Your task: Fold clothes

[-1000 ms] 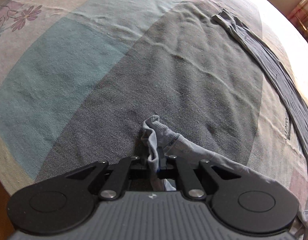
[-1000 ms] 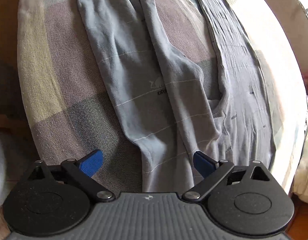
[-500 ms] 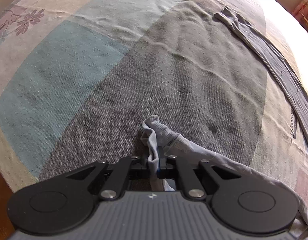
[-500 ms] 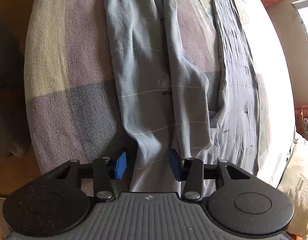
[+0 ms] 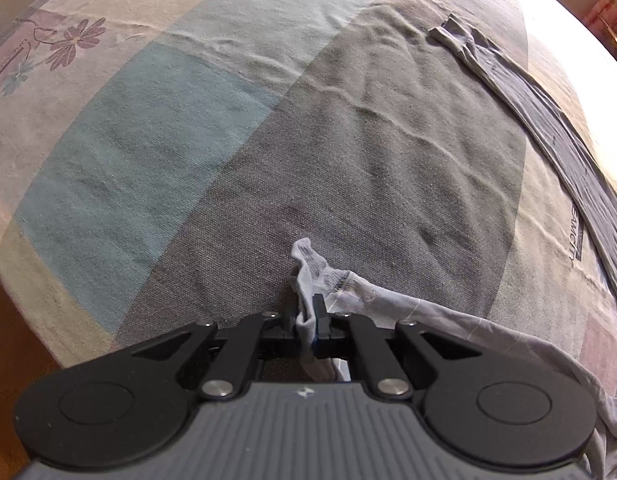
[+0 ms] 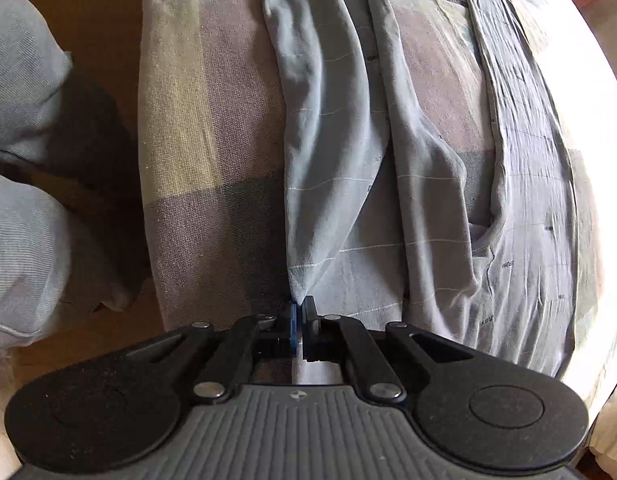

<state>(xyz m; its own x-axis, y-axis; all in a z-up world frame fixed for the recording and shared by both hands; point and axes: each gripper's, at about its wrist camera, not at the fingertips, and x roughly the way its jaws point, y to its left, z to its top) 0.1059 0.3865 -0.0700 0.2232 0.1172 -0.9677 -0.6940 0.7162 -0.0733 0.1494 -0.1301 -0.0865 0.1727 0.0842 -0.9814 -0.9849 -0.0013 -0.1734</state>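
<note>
Fingers [image 5: 319, 312] of the left gripper [image 5: 306, 322] closed tight on a bunched cuff end of the pale grey garment [image 5: 448, 320]; a ribbed tuft pokes out beyond the tips. Rest of the cloth trails off to the right over the bed [image 5: 148, 140]. Another dark strip of clothing [image 5: 548, 120] lies flat near the far right edge, well apart.

Right gripper [image 6: 298, 312]: fingers [image 6: 293, 320] pinched shut on a narrow point of the same grey garment [image 6: 328, 140], which lies in long loose folds up the bed.

Risks, as judged:
- Right-hand pinch catches only a thin corner; a pull could slip it free.
- Left bunch is thick and uneven; layers may slide out unevenly, skewing the fold.
- Loose wrinkles could get folded in.

Containers: none visible.
</note>
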